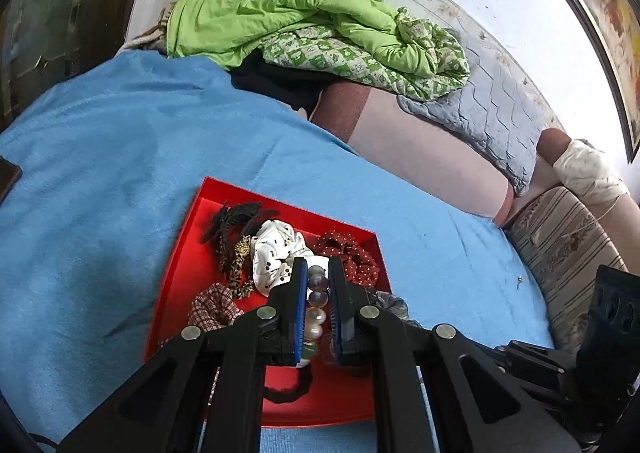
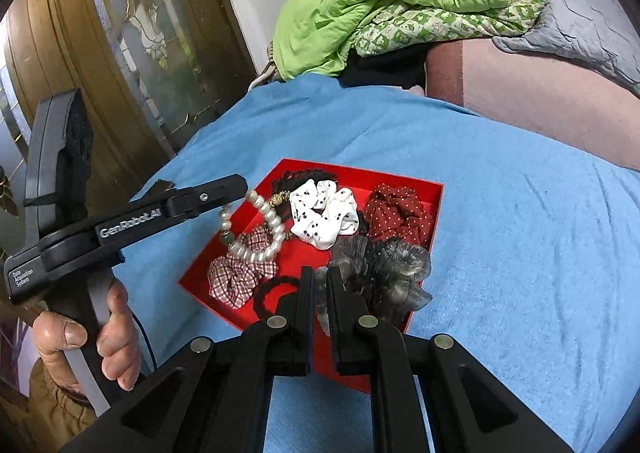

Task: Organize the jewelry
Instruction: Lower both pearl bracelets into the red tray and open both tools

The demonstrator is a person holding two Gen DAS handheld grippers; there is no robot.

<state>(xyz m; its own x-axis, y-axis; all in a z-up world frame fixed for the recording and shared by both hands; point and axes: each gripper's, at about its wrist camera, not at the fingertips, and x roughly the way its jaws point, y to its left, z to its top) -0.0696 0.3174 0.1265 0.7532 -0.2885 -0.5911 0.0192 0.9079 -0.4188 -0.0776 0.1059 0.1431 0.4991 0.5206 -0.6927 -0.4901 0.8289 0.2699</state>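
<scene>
A red tray [image 1: 188, 253] [image 2: 434, 189] lies on the blue cloth. It holds a white spotted scrunchie [image 1: 276, 253] [image 2: 324, 217], a red dotted scrunchie [image 1: 352, 257] [image 2: 400, 213], a plaid scrunchie [image 1: 212, 309] [image 2: 232, 277], a black hair tie [image 2: 272, 289] and a grey frilly scrunchie [image 2: 384, 269]. My left gripper [image 1: 318, 273] [image 2: 240, 189] is shut on a pearl bracelet [image 1: 316, 313] [image 2: 260, 229] and holds it hanging over the tray's left part. My right gripper [image 2: 319, 277] is shut on a string of translucent grey beads [image 2: 322, 301] above the tray's near edge.
The blue cloth [image 1: 120, 141] [image 2: 520, 253] covers the bed. A green quilt [image 1: 300, 25] [image 2: 400, 1] and a grey quilted blanket [image 1: 492, 121] lie at the back. A wooden glass-panelled door [image 2: 120, 53] stands at left. A dark phone [image 1: 8, 177] lies at the cloth's left edge.
</scene>
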